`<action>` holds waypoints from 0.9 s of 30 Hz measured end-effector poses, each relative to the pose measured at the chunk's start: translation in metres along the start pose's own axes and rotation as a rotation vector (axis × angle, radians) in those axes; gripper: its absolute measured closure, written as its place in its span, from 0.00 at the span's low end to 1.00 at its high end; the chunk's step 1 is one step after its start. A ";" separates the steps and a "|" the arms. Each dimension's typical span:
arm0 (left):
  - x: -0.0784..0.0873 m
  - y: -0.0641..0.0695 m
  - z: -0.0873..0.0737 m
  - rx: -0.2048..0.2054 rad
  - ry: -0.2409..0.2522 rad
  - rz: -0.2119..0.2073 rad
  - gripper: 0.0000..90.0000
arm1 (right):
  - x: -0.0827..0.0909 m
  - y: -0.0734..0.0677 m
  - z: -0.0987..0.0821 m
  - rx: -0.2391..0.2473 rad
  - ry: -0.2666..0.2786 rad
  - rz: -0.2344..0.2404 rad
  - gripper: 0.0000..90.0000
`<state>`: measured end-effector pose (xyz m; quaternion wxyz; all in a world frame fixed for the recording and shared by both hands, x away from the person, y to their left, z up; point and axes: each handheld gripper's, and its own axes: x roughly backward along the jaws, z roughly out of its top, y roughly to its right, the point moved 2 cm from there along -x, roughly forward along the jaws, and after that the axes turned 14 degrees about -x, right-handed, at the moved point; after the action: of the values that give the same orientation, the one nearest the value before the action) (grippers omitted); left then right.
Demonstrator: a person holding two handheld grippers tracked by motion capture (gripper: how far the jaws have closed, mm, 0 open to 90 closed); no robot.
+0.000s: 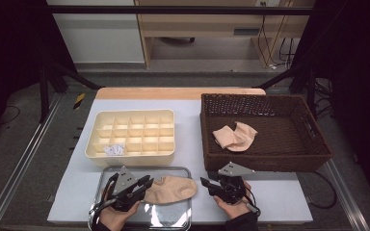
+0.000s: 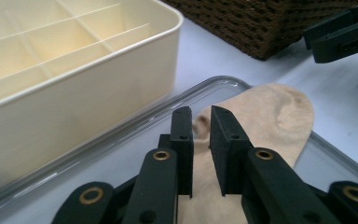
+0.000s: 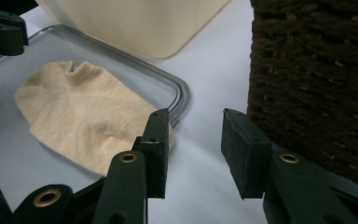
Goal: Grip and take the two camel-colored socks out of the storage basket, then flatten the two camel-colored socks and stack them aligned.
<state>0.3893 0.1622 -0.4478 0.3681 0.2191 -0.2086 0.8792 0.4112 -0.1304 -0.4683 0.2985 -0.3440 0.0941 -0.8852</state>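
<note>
A soft beige knitted sock (image 1: 169,189) lies flat on the glossy clear tray (image 1: 183,170). The left gripper (image 2: 200,116), narrowly parted, seems just above it, empty; the right gripper (image 3: 195,122) gapes empty beside its toe.

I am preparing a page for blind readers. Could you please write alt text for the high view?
A beige sock lies flat on a clear tray at the near edge of a table, with the left gripper over its end and the right gripper beside it, both slightly open and holding nothing. Behind stand a cream divided box and a brown woven basket holding another sock.
</note>
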 end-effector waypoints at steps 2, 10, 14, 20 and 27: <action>-0.006 0.004 0.003 -0.011 -0.003 -0.008 0.89 | 0.001 0.000 -0.002 0.001 -0.003 0.000 0.68; -0.026 0.020 0.010 -0.041 -0.017 -0.052 0.98 | 0.003 0.000 -0.007 -0.006 -0.010 0.009 0.67; -0.032 0.023 0.010 -0.041 -0.019 -0.068 0.99 | -0.001 0.000 -0.007 -0.006 -0.014 0.008 0.66; -0.041 0.028 0.006 -0.047 -0.036 -0.107 0.99 | -0.008 -0.003 -0.006 -0.018 -0.013 0.013 0.66; -0.052 0.034 0.002 -0.061 -0.081 -0.121 0.99 | -0.017 -0.009 -0.008 -0.017 -0.020 0.031 0.66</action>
<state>0.3975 0.1103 -0.4817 0.4184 0.2555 -0.2363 0.8389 0.4120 -0.1137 -0.4803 0.3102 -0.3537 0.1038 -0.8763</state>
